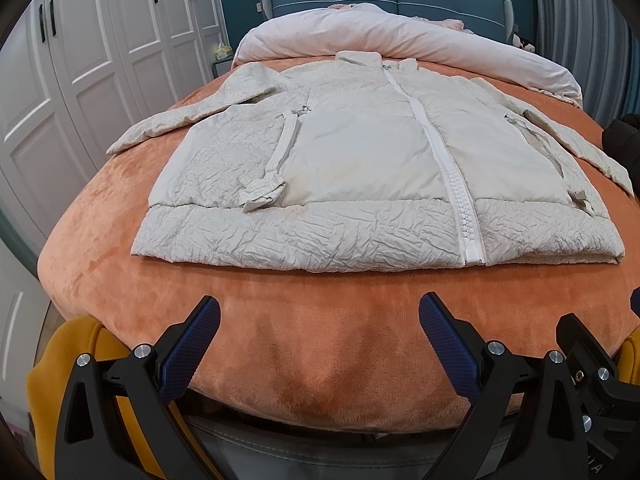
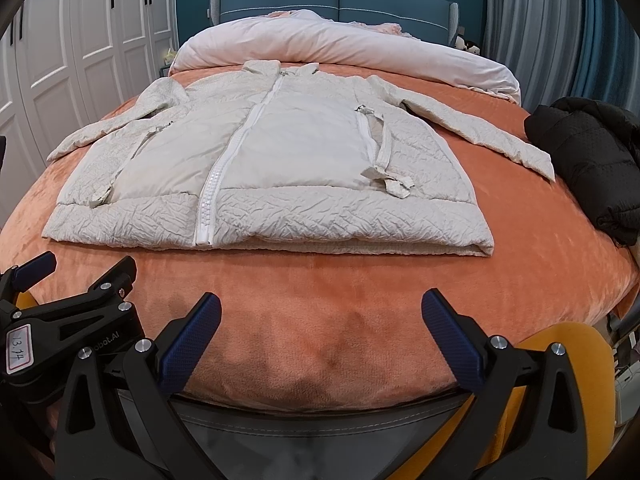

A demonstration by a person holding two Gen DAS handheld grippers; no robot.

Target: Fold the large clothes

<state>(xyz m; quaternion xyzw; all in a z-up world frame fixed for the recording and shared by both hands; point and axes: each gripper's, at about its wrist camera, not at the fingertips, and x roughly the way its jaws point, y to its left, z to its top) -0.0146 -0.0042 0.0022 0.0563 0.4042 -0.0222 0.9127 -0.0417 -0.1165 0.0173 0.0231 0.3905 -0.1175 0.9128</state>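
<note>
Left wrist view: your left gripper (image 1: 319,322) is nearest the lens, its blue pads (image 1: 188,346) spread wide with nothing between them. Under and just ahead of the fingers runs the orange bed cover (image 1: 304,320). Beyond the fingertips the cream jacket (image 1: 360,168) lies flat, front up, zipper (image 1: 444,168) closed, hem toward you and collar away. This layout suits a fold: both sleeves are spread outward, so each is reachable from its own side. No container appears in this view.

Right wrist view: your right gripper (image 2: 321,316) is equally wide open and empty, hovering short of the hem. The left gripper's body sits to the left of your fingers. To their far right a black garment (image 2: 588,160) is bunched up, apart from the jacket. A rolled duvet (image 2: 340,48) lies past the collar. No container here either.
</note>
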